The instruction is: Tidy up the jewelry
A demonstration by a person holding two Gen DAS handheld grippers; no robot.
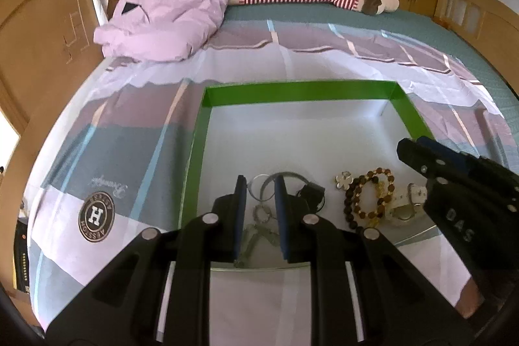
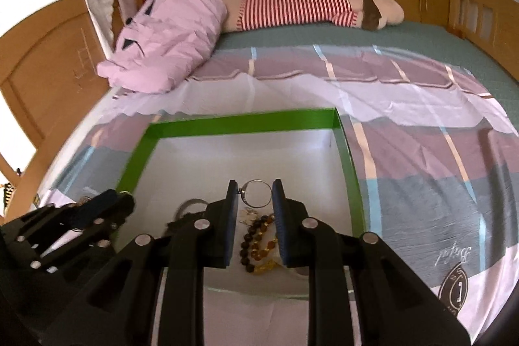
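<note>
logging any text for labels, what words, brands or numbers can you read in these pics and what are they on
"DAS": on the black body of the right gripper, reading down its side.
"H": in a round badge printed on the bedsheet; the ring lettering around it is upside down and too blurred to read.
Cursive script beside the badge: upside down, unreadable.
Round badge with script above, right wrist view: unreadable.
</note>
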